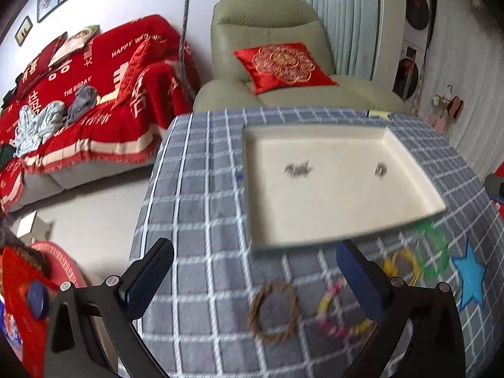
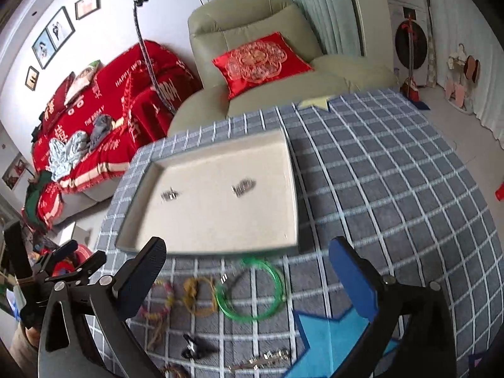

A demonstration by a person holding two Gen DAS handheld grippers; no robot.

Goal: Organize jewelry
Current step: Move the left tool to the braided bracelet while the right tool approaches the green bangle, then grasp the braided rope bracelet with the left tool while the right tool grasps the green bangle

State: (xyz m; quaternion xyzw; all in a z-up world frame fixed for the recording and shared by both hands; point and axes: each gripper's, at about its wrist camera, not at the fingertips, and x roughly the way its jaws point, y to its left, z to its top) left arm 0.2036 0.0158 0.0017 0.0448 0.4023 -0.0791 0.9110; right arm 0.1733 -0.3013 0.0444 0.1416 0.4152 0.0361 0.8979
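Observation:
A cream tray [image 1: 409, 170] [image 2: 138, 217] lies on the checked tablecloth and holds two small silver pieces [image 1: 297, 168] [image 2: 242, 186]. In front of it lie a brown woven bracelet [image 1: 273, 312], a pink-yellow bracelet [image 1: 330, 308] [image 2: 160, 302], a yellow bracelet [image 1: 404, 264] [image 2: 198, 296] and a green bangle [image 1: 433, 252] [image 2: 252, 293]. A black clip [image 2: 195, 348] and a silver chain [image 2: 264, 359] lie nearer. My left gripper [image 1: 255, 274] is open and empty above the brown bracelet. My right gripper [image 2: 247, 274] is open and empty above the green bangle.
A blue star cutout [image 1: 471, 275] [image 2: 334, 343] lies on the cloth at the right. A green armchair with a red cushion [image 1: 283, 63] stands behind the table. A red-covered sofa [image 1: 88, 100] is at the left. The left gripper also shows in the right wrist view [image 2: 69, 258].

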